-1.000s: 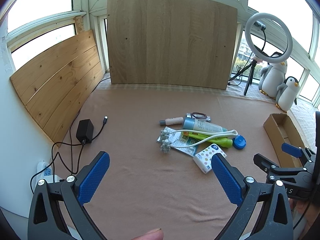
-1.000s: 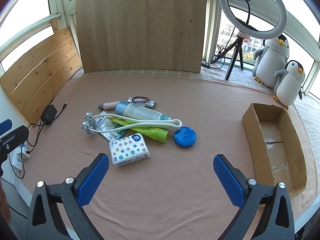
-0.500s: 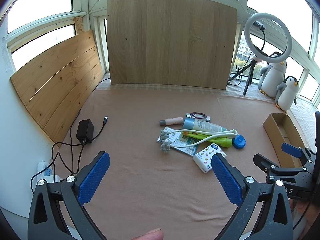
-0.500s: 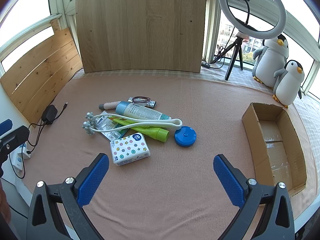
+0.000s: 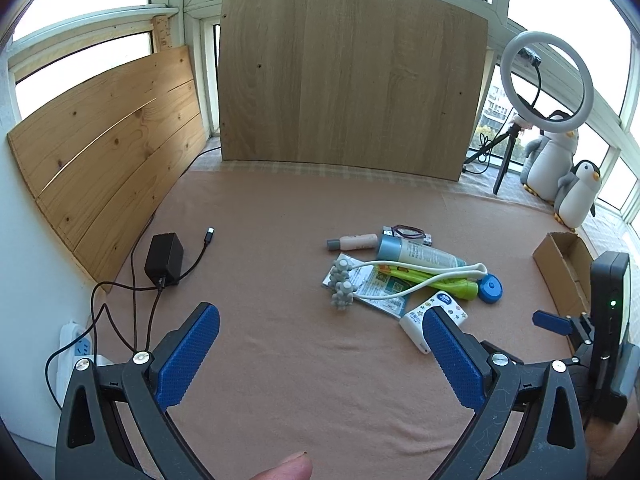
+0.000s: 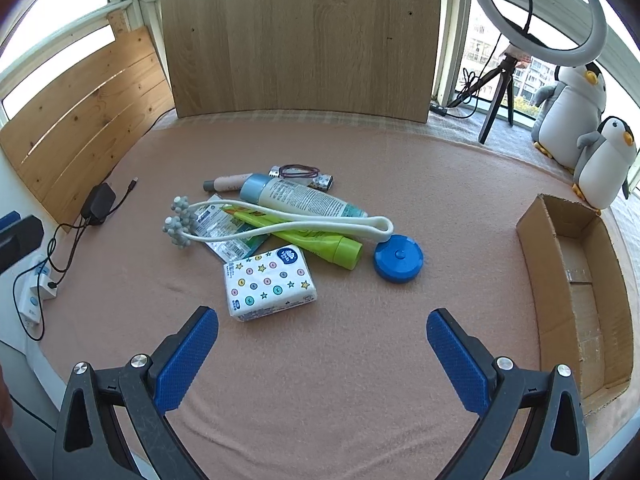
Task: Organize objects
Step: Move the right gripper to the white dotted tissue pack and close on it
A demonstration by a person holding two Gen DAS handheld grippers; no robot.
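A pile of small objects lies mid-table: a white tissue pack with stars [image 6: 269, 283], a green tube [image 6: 316, 240], a blue-capped white tube [image 6: 298, 197], a white massager with grey knobs [image 6: 280, 226], a blue round case [image 6: 398, 258], a pink tube [image 6: 226, 182] and a flat packet [image 6: 224, 232]. An open cardboard box [image 6: 576, 280] lies at the right. My right gripper [image 6: 322, 354] is open and empty, just short of the tissue pack. My left gripper [image 5: 320, 350] is open and empty, near the front edge; the pile [image 5: 400, 272] lies ahead to its right.
A black charger [image 5: 164, 258] with cable and a white power strip [image 5: 76, 350] sit at the left edge. Wooden boards [image 5: 352, 80] line the back and left. A ring light [image 6: 536, 8] and two plush penguins [image 6: 592, 120] stand at the back right.
The right gripper has moved forward and closer to the pile, which now looks larger. The left gripper has barely moved. Both stay open.
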